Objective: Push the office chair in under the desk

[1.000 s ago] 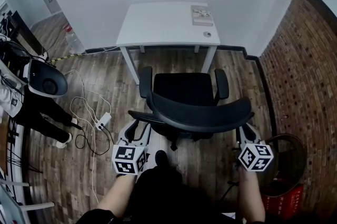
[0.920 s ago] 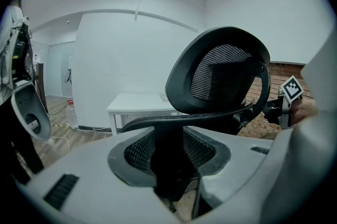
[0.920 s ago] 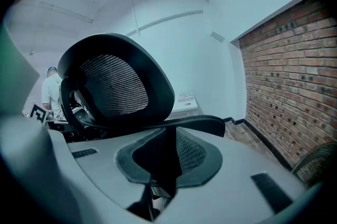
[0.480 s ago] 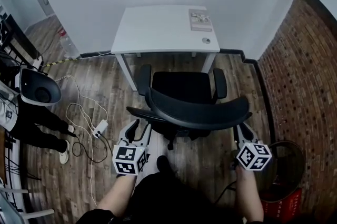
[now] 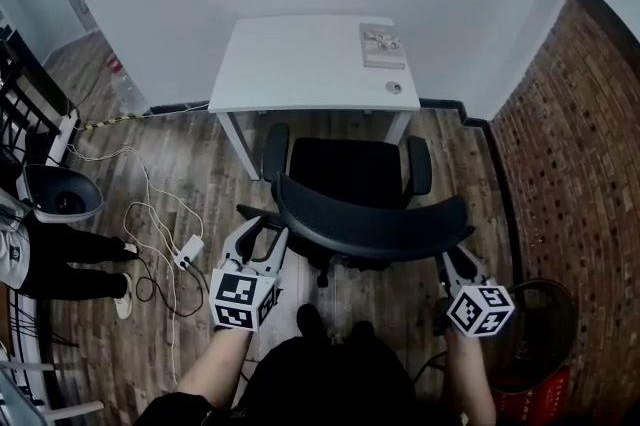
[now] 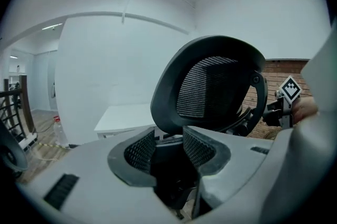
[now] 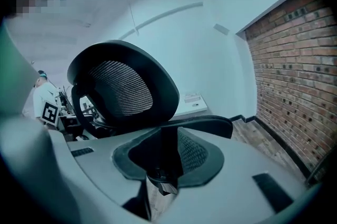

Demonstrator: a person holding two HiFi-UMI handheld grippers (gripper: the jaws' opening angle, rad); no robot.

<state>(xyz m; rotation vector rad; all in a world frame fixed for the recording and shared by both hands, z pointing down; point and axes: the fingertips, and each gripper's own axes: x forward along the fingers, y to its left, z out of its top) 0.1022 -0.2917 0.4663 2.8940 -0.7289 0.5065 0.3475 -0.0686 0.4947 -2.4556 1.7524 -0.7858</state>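
The black office chair faces the white desk, the front of its seat at the desk's front edge. Its curved mesh backrest is nearest me. My left gripper is at the backrest's left end, its jaws wide apart. In the left gripper view the backrest rises just beyond the left gripper. My right gripper is at the backrest's right end. Its jaws are opening, and in the right gripper view the backrest edge dips into the gap of the right gripper.
A brick wall runs along the right, with a dark bin beside my right gripper. Cables and a power strip lie on the wooden floor at the left, near a person's legs. A booklet lies on the desk.
The chair has rolled closer to the desk, its seat now meeting the desk's front edge. Both grippers have followed behind the backrest.
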